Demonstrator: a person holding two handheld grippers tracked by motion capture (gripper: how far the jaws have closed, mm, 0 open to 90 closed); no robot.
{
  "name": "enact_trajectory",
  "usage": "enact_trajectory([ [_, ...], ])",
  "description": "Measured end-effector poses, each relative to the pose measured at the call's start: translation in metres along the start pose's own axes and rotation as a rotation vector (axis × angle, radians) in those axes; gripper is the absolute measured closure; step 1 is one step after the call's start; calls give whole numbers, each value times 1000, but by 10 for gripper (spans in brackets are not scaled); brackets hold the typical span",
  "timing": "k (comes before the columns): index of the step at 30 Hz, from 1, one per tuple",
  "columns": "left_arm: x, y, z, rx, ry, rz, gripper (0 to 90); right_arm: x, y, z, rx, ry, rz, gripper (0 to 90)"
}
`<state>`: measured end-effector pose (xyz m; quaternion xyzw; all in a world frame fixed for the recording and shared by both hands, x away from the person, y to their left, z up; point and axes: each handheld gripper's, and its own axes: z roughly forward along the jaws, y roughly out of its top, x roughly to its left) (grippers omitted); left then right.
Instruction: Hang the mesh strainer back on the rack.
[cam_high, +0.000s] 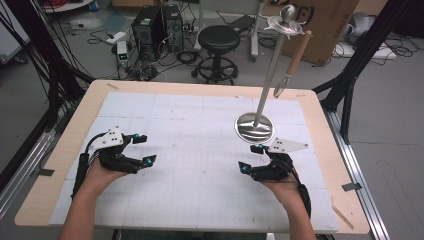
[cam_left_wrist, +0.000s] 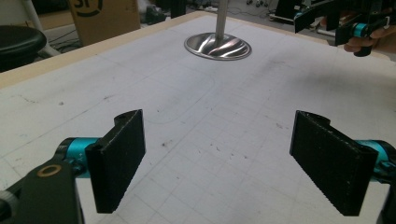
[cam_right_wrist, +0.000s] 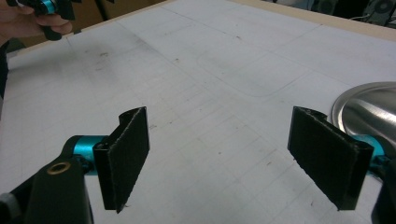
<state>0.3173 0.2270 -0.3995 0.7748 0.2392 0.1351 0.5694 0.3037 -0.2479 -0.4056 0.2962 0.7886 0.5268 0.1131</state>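
a person's two hands come in from the near edge of the desk (cam_high: 310, 100), each holding a gripper just above the white gridded mat (cam_high: 200, 150) that covers most of the wooden top. the left gripper (cam_high: 143, 148) sits at the near left of the mat, its jaws spread wide with nothing between them; in the left gripper view the two black pads (cam_left_wrist: 116, 158) stand well apart over bare, scuffed mat. the right gripper (cam_high: 251, 157) sits at the near right, also released and empty, its pads (cam_right_wrist: 128, 154) equally far apart in the right gripper view. the two grippers are well apart from each other, angled inward toward the middle of the desk.

a metal stand (cam_high: 255, 127) rests on the far right part of the mat, just beyond the right gripper. it has a round, shiny base, a thin upright pole, and a knobbed top with short arms. a utensil with a wooden handle (cam_high: 295, 60) hangs from the top beside the pole, clear of the desk. in the right gripper view the edge of the stand's base (cam_right_wrist: 369, 112) shows just beside the right-hand pad.

behind the desk, on the floor, are a black stool (cam_high: 218, 42), computer towers (cam_high: 157, 27), a cardboard box (cam_high: 325, 25) and loose cables.
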Motion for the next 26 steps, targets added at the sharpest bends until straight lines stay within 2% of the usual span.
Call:
enact_trajectory([
  [6,0,1,-2,-12,4,-2,189,1,0,1,5,2,-2,197],
  [26,-1,0,1,11,0,-2,188,1,-1,4,16,9,-5,198],
])
